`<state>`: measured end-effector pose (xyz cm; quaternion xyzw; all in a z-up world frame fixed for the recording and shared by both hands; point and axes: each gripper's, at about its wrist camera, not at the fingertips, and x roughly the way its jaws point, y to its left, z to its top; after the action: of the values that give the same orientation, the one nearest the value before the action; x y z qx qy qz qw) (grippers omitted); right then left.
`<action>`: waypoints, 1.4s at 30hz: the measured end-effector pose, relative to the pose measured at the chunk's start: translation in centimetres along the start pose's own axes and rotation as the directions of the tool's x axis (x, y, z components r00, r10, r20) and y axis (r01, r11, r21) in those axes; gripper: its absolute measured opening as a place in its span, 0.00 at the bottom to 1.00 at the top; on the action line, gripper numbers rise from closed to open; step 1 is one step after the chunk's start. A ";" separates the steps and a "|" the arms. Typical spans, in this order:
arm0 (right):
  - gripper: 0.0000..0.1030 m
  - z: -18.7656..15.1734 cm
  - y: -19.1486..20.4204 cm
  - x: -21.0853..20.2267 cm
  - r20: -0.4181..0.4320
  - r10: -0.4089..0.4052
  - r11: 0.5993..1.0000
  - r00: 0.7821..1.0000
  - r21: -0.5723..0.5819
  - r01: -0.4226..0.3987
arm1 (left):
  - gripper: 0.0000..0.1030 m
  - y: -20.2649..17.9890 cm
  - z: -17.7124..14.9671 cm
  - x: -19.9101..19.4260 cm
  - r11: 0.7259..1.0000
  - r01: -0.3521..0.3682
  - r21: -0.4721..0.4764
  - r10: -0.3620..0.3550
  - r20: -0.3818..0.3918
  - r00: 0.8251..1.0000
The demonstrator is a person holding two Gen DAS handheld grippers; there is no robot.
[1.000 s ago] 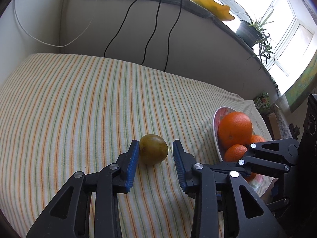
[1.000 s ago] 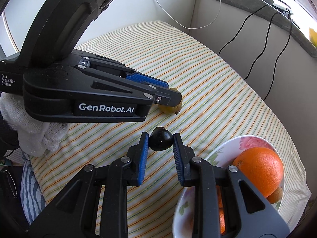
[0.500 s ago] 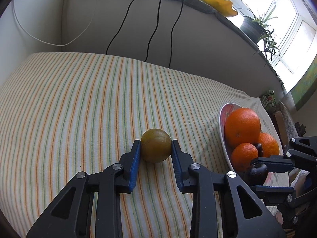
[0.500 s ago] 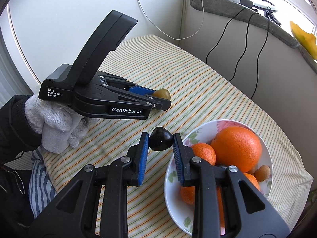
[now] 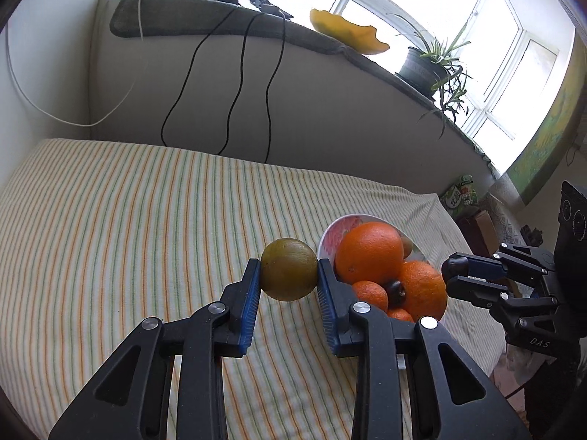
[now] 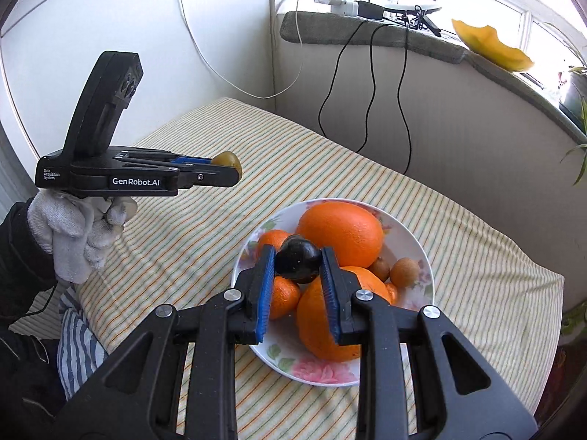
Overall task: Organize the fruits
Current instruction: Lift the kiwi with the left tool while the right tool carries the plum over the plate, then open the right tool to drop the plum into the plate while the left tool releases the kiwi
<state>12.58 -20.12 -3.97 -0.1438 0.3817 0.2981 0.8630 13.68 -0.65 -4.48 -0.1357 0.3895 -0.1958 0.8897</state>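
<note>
My left gripper [image 5: 289, 286] is shut on a round olive-green fruit [image 5: 289, 269] and holds it above the striped cloth, just left of the flowered bowl [image 5: 328, 233]. From the right wrist view it [image 6: 234, 168] hangs in the air left of the bowl with the green fruit [image 6: 228, 158] at its tip. My right gripper [image 6: 298, 275] is shut on a small dark fruit [image 6: 298, 261] and holds it over the bowl [image 6: 422, 256], above several oranges [image 6: 339, 233]. It also shows in the left wrist view [image 5: 455, 267], right of the bowl.
A striped cloth [image 5: 128, 220] covers the table. Two small brown fruits [image 6: 403, 273] lie in the bowl. Black cables [image 5: 238, 84] hang down the wall behind. A potted plant [image 5: 425, 66] and a yellow dish [image 5: 348, 33] stand on the sill.
My left gripper closed on the green fruit and lifted it off the cloth toward the bowl. My right gripper carried the dark fruit from the cloth to above the bowl.
</note>
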 end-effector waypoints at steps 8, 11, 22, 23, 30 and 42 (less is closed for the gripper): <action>0.25 -0.9 -4.1 -1.8 0.013 -0.056 0.995 0.998 0.084 0.054 | 0.28 -4.1 -0.2 0.6 0.996 0.057 0.065 -0.057 -0.014 0.998; 0.25 -1.0 -5.5 -1.8 0.014 -0.061 0.992 0.998 0.111 0.059 | 0.28 -5.6 0.0 0.7 0.994 0.068 0.087 -0.067 -0.014 0.998; 0.25 -0.6 -8.9 0.4 0.002 -0.039 0.984 0.999 0.176 0.038 | 0.28 -9.1 0.9 2.3 0.985 0.099 0.140 -0.095 -0.035 0.995; 0.25 -0.4 -9.1 0.8 0.000 -0.033 0.983 0.999 0.178 0.032 | 0.28 -9.4 0.9 2.5 0.984 0.101 0.144 -0.097 -0.038 0.995; 0.25 0.5 -9.8 3.3 -0.021 0.019 0.983 1.000 0.183 -0.015 | 0.28 -10.5 1.1 3.6 0.981 0.099 0.166 -0.091 -0.054 0.994; 0.33 0.8 -11.0 5.3 -0.020 0.081 0.972 0.997 0.225 -0.074 | 0.28 -10.9 1.1 4.3 0.978 0.100 0.182 -0.089 -0.069 0.994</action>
<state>22.70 -26.17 -7.10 -0.0349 0.4308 0.2846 0.8557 14.49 -12.16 -2.20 -0.0646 0.3894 -0.2772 0.8760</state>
